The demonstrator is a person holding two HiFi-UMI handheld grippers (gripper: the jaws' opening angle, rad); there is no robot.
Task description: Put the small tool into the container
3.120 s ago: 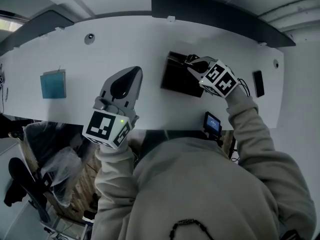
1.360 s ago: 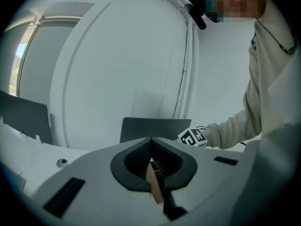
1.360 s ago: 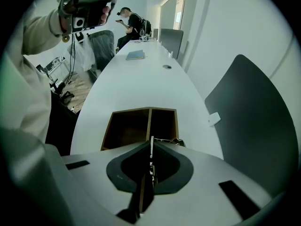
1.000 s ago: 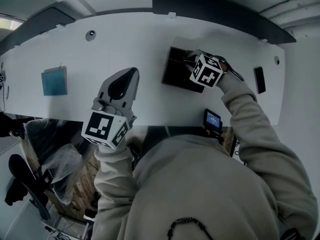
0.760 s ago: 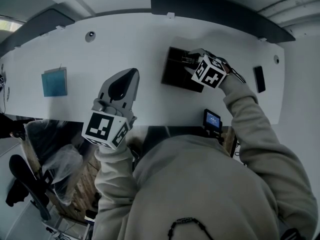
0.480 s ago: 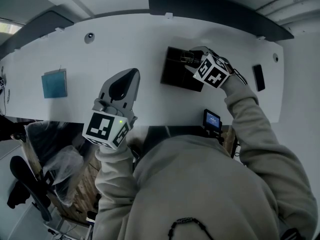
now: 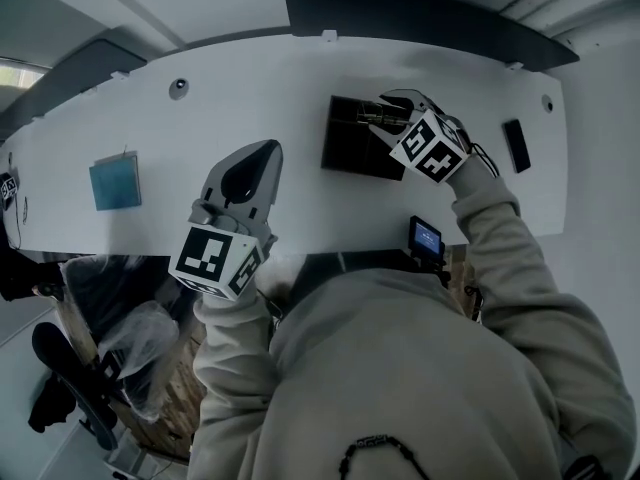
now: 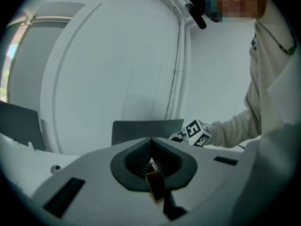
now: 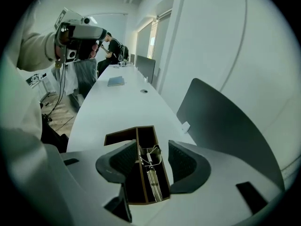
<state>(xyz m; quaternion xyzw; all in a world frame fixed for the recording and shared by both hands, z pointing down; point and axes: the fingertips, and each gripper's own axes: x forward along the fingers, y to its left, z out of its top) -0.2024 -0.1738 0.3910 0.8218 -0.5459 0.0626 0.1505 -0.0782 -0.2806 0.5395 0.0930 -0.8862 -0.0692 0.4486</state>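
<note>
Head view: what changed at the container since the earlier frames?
The right tool has just been opening its jaws, apparently letting go of the small metal item, which now lies in a narrow compartment of the container. The tool has drawn back slightly with nothing gripped. The left tool stayed put, closed on a small brown piece. The container did not move.

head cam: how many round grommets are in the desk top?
2. Left grommet sits near the back edge, up and right of the blue pad. Right grommet sits at the far right end, above the flat black device. The sleeves may hide others.
</note>
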